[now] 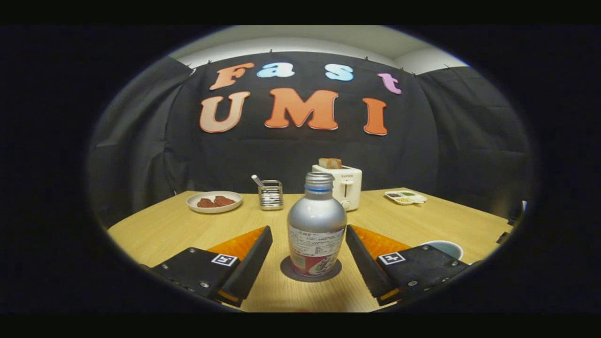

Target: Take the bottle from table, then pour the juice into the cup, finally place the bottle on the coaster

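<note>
Tongs: the tongs (309,244) are spreading wide at the bottom of the frame, one black finger (251,260) on the left and one on the right, each backed by an orange panel and carrying a small square marker.
Bottle: a silver aluminium bottle (316,225) with a screw cap is standing upright in the lower centre, between the two fingers; a gap is showing on each side, so neither finger is touching it.
Coaster: a dark round coaster (311,274) is lying under the bottle, its rim peeking out around the base.
Cup: a pale cup (445,248) is sitting at the lower right, partly hiding behind the right finger; its contents cannot be told.
Worktop: a light wooden worktop (159,230) is carrying everything.
Behind the bottle: a white toaster (345,185) with a slice of bread sticking up is standing just right of centre.
Left of centre: a small wire holder (271,193) with a utensil is standing beside a white plate (214,201) holding reddish-brown food.
Right of centre: a small divided white dish (406,197) with bits of food is resting farther back.
</note>
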